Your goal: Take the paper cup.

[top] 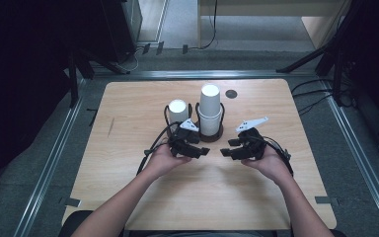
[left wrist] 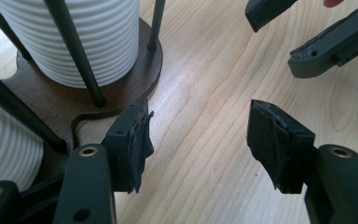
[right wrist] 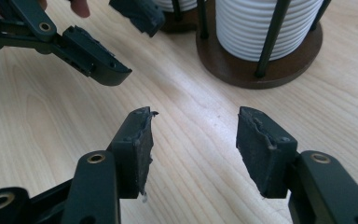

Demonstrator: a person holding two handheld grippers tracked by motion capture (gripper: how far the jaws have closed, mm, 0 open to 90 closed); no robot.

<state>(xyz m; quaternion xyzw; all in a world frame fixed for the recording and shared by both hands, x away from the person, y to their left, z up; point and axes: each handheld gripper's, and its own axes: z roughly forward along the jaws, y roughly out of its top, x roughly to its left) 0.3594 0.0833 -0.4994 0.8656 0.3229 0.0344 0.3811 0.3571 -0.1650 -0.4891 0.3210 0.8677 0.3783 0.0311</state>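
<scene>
Both tongs are hovering just above the worktop (top: 128,187), tips facing each other. Left tongs (top: 203,151) are standing part open, nothing between the pads. Right tongs (top: 224,151) are also gaping with an empty gap. Cup stacks are sitting in the wire holder (top: 212,137) just beyond the tips: tall stack (top: 210,109) between both tongs, short stack (top: 177,111) beyond the left. Looks like the approach step; next move probably calls for lifting to a stack's rim and closing on the top cup.

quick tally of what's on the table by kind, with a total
white ribbed paper cup stacks: 2, a short one and a tall one
dark brown wooden cup holder with black wire posts: 1
black round disc on the tabletop: 1
black hand-held grippers: 2, left, right
total: 6
</scene>
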